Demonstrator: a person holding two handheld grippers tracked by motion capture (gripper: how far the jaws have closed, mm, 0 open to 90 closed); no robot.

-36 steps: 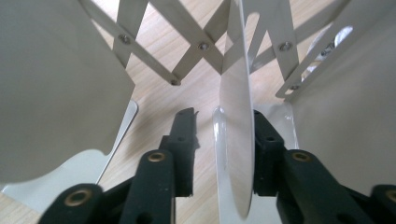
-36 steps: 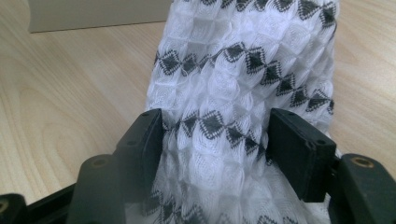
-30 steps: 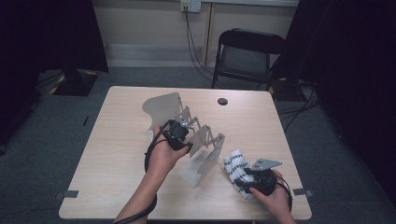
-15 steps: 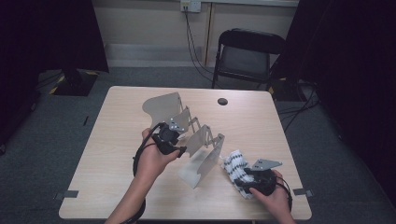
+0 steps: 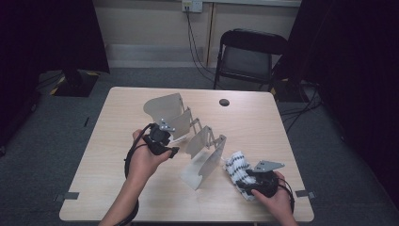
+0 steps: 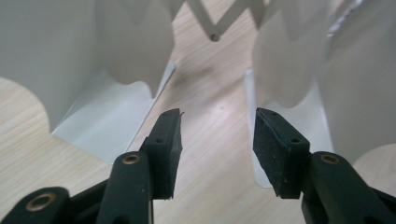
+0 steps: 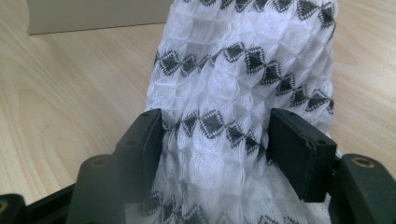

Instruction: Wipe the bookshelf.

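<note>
White waffle-weave cloth (image 7: 243, 93), black diamond rows, pinched in right gripper (image 5: 258, 178) at table's (image 5: 117, 122) near right corner. Left gripper (image 6: 217, 140) spread, jaws just been opening, nothing between, beside expanding metal divider rack (image 5: 202, 150). Risk: cloth snags a panel, light rack tips.

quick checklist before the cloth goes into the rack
1. Cloth gripped: ok, the right gripper has both pads pressed into the folded fabric.
2. Left gripper free: ok, its jaws have just been opening and nothing sits between them.
3. Slot open: ok, in the left gripper view bare table shows between two rack plates.
4. Rack steady: cannot tell, the left gripper sits beside it without holding it.
5. Path from cloth to rack: ok, in the high view nothing lies between them.
6. Cloth fits the slot: cannot tell.
</note>
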